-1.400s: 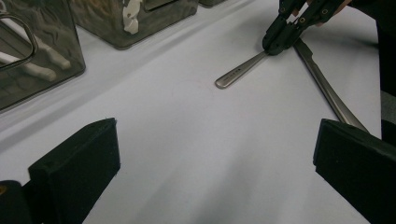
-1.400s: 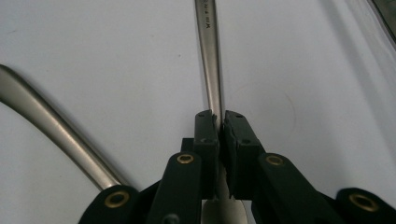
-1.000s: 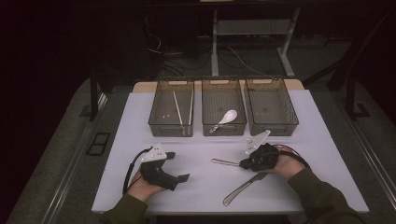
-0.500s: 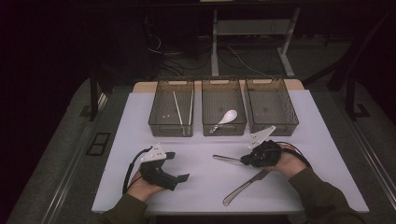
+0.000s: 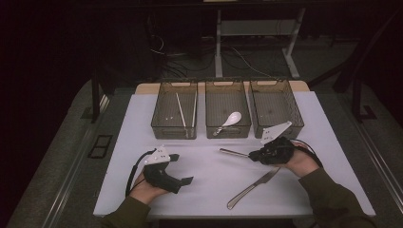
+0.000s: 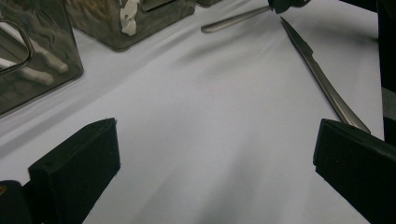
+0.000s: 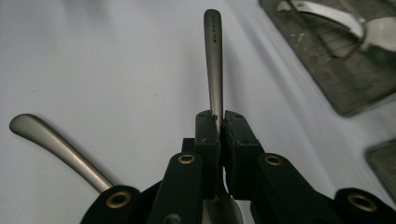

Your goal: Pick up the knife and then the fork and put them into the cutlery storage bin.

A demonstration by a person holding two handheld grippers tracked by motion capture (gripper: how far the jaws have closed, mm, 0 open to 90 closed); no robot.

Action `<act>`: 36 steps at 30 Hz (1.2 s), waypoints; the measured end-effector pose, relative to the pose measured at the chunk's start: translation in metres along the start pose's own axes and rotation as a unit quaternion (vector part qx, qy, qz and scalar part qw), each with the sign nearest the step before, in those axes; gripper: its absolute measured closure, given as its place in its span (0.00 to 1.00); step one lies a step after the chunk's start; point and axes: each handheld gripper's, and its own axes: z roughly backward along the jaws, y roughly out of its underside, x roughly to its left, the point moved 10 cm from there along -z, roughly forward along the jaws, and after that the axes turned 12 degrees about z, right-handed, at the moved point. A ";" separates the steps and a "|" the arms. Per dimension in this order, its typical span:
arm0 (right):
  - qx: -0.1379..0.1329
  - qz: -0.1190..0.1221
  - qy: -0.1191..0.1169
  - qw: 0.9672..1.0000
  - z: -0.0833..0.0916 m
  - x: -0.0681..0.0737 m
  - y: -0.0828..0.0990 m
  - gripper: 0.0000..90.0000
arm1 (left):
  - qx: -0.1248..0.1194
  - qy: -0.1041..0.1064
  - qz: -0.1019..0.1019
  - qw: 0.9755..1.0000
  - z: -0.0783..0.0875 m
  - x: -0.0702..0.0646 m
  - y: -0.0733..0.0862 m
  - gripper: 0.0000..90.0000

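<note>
held item: metal utensil handle (image 7: 213, 60), utensil type unclear, head hidden behind the jaws; sticks out toward worktop centre, seems clear of the surface
right hand-held gripper (image 5: 252, 155): clenched on that handle, just in front of the right bin (image 5: 277, 107)
knife (image 5: 252, 185): loose on the white worktop (image 5: 209, 190), near the right hand
left hand-held gripper (image 5: 183, 168): jaws wide, nothing in them
bins: left bin (image 5: 174, 108) has chopsticks, middle bin (image 5: 227, 108) a white spoon (image 5: 232, 119)
progress: looks part-sorted; held utensil and knife not yet binned

Before you a white-covered table (image 5: 209, 166) bears three clear plastic bins (image 5: 174, 115) in a row. A steel table knife (image 5: 252, 188) lies nearer you
</note>
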 end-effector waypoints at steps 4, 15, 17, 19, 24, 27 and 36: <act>-0.010 -0.011 0.009 1.000 0.012 -0.008 -0.002 0.94 | -0.005 0.007 -0.003 1.000 0.000 0.001 -0.003 0.00; -0.036 -0.043 0.049 0.997 0.048 -0.042 -0.011 0.94 | -0.006 0.009 -0.007 1.000 0.002 0.002 -0.004 0.00; -0.038 -0.049 0.056 0.997 0.052 -0.048 -0.010 0.94 | -0.005 0.010 -0.008 1.000 0.003 0.002 -0.004 0.00; -0.036 -0.056 0.062 0.996 0.056 -0.055 -0.009 0.94 | -0.006 0.010 -0.006 1.000 0.004 0.002 -0.004 0.00; -0.045 -0.075 0.082 0.993 0.065 -0.074 -0.006 0.94 | -0.008 0.011 -0.006 1.000 0.004 0.004 -0.005 0.00; -0.041 -0.086 0.092 0.991 0.069 -0.086 -0.002 0.94 | -0.008 0.012 -0.007 1.000 0.005 0.003 -0.005 0.00; -0.027 -0.134 0.142 0.980 0.081 -0.125 0.016 0.94 | -0.005 0.013 -0.008 1.000 0.005 0.003 -0.004 0.00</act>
